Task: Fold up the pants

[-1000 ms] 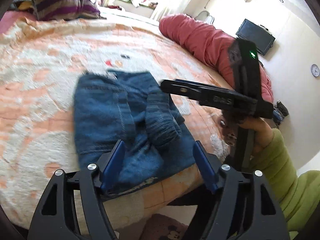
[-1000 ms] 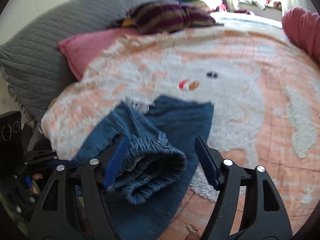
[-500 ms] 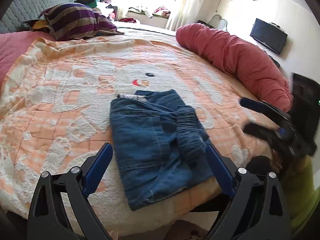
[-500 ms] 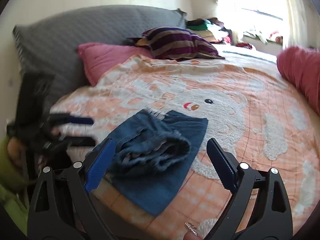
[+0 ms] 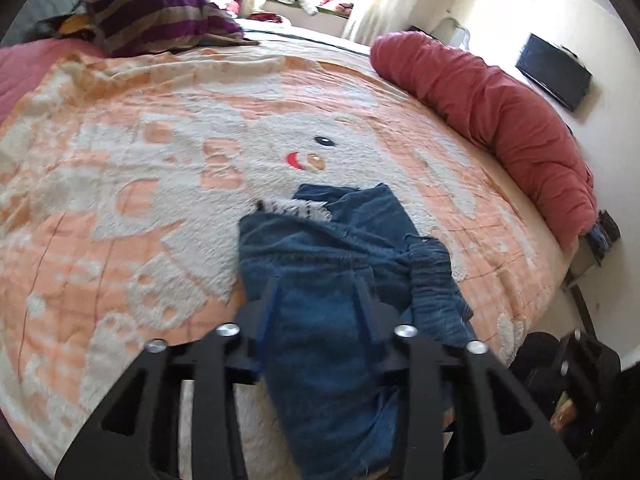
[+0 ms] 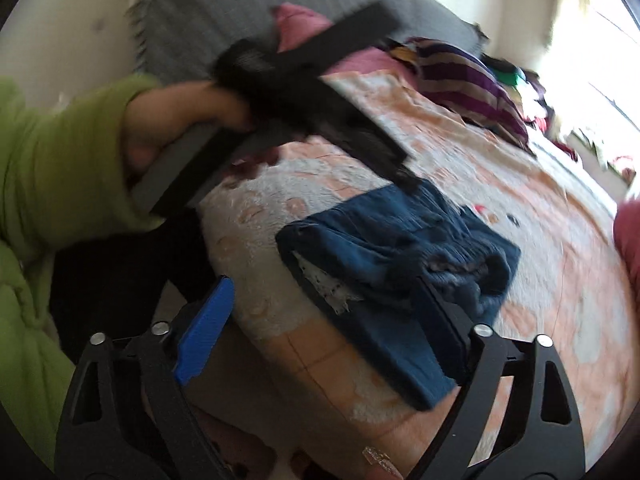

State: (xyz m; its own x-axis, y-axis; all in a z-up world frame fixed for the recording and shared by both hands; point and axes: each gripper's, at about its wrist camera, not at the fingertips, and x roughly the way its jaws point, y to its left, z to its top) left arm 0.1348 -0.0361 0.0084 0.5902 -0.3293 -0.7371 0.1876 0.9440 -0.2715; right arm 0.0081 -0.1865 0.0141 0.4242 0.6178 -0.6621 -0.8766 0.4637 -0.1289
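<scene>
The blue denim pants [image 5: 340, 240] lie folded on the orange and white blanket [image 5: 140, 200], with their near end over the bed's edge. My left gripper [image 5: 316, 304] is low over their near part. Its jaws are closing, with denim between the fingers and no pinch that I can see. In the right wrist view a hand in a green sleeve [image 6: 168, 120] holds that gripper, blurred, with its tip at the far edge of the pants [image 6: 400, 240]. My right gripper [image 6: 324, 324] stands wide, its jaws closing a little. The pants' near corner and the blanket's edge lie between its fingers, not pressed.
A red bolster [image 5: 500, 112] runs along the bed's right side. A striped pillow [image 5: 152, 20], a pink pillow [image 6: 304, 24] and a grey cushion [image 6: 260, 12] lie at the head. A black screen [image 5: 554, 70] hangs on the wall. Dark items [image 5: 560, 368] stand on the floor by the bed.
My left gripper has come in over the pants and its jaws have narrowed from wide. My right gripper has rolled and swung sideways. The pants lie where they were.
</scene>
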